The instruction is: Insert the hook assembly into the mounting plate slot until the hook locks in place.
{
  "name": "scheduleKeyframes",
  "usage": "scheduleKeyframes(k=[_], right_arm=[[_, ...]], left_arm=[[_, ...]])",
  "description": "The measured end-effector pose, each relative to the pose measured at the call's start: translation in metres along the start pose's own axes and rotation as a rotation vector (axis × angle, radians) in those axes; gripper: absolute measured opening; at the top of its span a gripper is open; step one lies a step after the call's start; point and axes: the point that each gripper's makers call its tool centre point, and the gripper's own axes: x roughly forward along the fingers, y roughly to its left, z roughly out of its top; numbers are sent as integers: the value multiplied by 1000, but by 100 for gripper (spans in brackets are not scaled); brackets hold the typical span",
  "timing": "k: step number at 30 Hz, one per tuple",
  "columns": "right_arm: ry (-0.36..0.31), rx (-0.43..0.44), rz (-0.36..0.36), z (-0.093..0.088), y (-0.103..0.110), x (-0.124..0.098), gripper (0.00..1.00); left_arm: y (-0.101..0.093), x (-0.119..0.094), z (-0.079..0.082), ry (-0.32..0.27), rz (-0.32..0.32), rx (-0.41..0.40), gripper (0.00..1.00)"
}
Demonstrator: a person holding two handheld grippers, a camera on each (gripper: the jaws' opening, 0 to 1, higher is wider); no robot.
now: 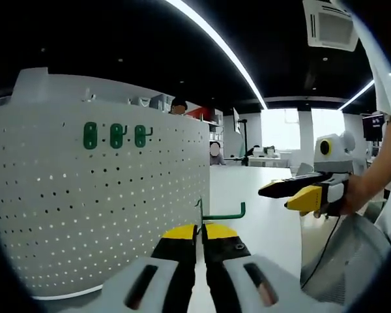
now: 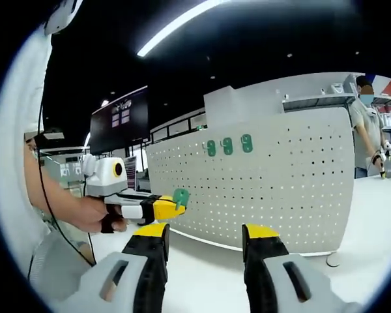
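Left gripper view: left tongs (image 1: 199,229) clamp the green hook (image 1: 223,213) beside the pegboard (image 1: 98,215); right tongs (image 2: 205,235) apart.

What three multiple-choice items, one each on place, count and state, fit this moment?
1. Where are the mounted green hooks?
A. upper pegboard
B. table
C. floor

2. How many hooks are mounted?
A. one
B. three
C. five

3. What is the state of the left gripper?
A. wide open
B. shut on a green hook
C. resting on the table

Key: 1 A, they sit high on the pegboard. 2 B, three side by side. 3 B, jaws closed on the held hook, while the right gripper is open.
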Motion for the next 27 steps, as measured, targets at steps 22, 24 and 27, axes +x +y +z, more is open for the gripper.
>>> scheduleKeyframes(k=[22, 24, 27], right_arm=[[-36, 10, 68, 14, 18, 28, 33], [-38, 4, 73, 15, 21, 31, 32], [-43, 15, 76, 16, 23, 35, 32]], left_arm=[[0, 1, 5, -15, 9, -12, 3], [0, 1, 5, -15, 9, -15, 3], [-1, 1, 6, -15, 7, -11, 3]])
